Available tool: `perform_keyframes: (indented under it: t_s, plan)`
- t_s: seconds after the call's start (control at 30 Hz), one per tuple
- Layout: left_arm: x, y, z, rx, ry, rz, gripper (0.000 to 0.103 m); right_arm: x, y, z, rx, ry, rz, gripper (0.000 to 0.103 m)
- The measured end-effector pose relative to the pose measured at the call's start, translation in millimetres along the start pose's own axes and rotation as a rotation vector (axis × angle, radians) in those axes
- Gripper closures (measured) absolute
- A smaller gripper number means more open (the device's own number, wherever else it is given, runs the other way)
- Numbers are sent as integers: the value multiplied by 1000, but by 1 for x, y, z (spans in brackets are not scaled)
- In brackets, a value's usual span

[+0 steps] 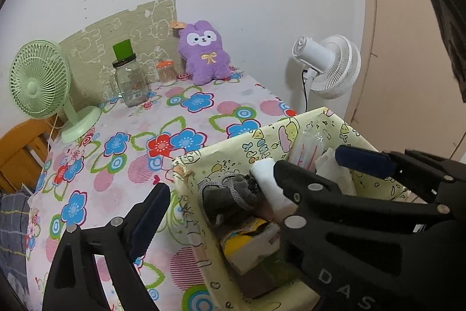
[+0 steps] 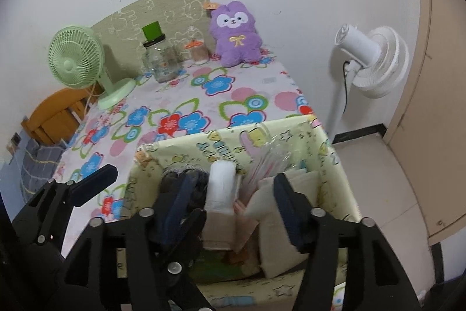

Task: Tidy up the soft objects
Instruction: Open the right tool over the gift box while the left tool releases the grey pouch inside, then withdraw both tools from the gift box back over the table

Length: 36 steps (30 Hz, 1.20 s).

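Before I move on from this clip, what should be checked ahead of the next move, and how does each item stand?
1. Left gripper jaws open and empty: ok.
2. Right gripper jaws open and empty: ok.
3. Grippers apart from each other above the yellow bin: cannot tell; they crowd together.
4. Purple plush put away: not ok; it sits against the wall, outside the bin.
5. Room in the bin for it: cannot tell; the white roll, grey knit piece and beige cloth already fill much of it.
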<state>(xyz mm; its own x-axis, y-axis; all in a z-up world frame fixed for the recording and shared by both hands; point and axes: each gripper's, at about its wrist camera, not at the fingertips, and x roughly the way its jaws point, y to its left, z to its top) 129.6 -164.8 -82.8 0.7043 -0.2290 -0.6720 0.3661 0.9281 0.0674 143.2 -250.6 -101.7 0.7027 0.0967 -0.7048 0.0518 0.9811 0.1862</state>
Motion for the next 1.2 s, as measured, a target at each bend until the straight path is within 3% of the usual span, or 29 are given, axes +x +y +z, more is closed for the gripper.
perform_keyframes:
  t_s: [0.43,0.9,1.2]
  plan:
    - [-31,15,-6,-8,-39,27,4,-21,22,-5,5,-3,1,31]
    - [-87,37,-21,-36,-117,51,0,-69,57,-17,-53,-97,-5,20]
    - [-125,65,-34,-85,-170,116,0,-103,81,-26,-90,-178,-4,19]
